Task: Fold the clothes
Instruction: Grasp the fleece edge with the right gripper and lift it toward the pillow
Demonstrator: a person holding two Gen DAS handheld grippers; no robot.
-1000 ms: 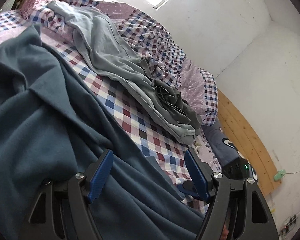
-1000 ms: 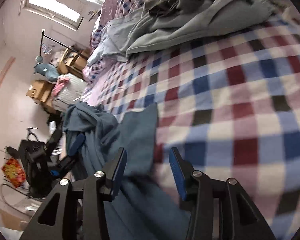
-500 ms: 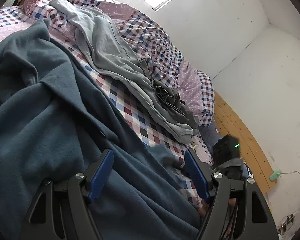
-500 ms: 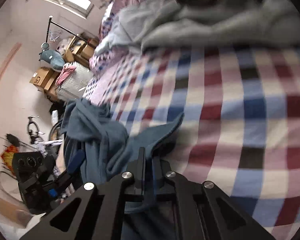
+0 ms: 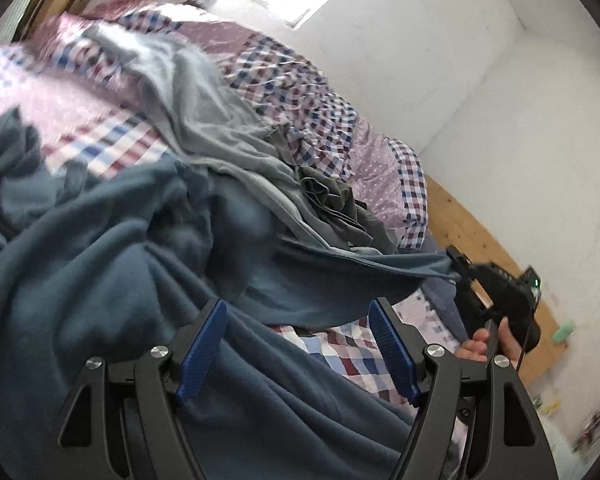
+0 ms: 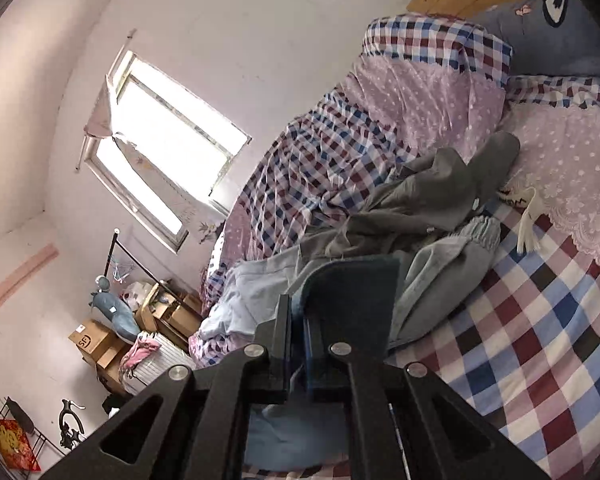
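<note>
The right gripper (image 6: pixel 298 320) is pinching a corner of the teal fleece garment (image 5: pixel 100 300), holding it lifted above the checked bedsheet (image 6: pixel 540 360). The left gripper (image 5: pixel 300 348) is hovering wide open over the garment's bunched bulk, beside grey trousers (image 5: pixel 220 128).

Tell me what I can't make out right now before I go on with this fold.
- Blue garment: its type and full outline; bunched, cut off by the left wrist view's edge.
- Gripped corner: the right hand-held gripper blocks the cloth below.
- Far grey clothes: motion-blurred, left wrist view.
</note>
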